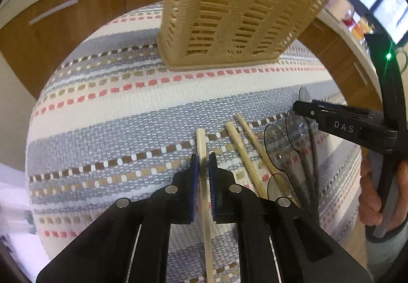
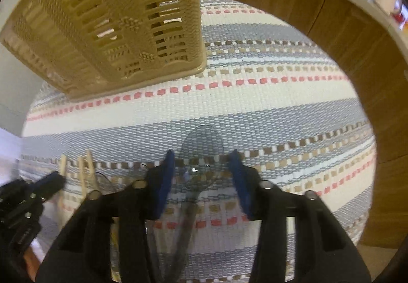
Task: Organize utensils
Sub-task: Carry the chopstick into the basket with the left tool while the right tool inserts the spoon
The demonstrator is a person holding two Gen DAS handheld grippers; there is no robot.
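Our left tool [image 1: 203, 159] is closed on one chopstick [image 1: 205, 209], whose lower end is cut off. We see our right tool [image 2: 202, 158] open around a clear spoon [image 2: 201, 152] on the striped mat [image 2: 280, 114], its blurred handle partly hidden; the basket [image 2: 107, 17] stands behind.

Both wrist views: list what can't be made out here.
- Left wrist view: the pale wooden chopstick between the left gripper fingers runs off the bottom edge.
- Right wrist view: handles of the clear smoky plastic spoons are blurred and partly hidden behind the right gripper.
- Both views: inside of the beige slotted plastic basket; top cropped.
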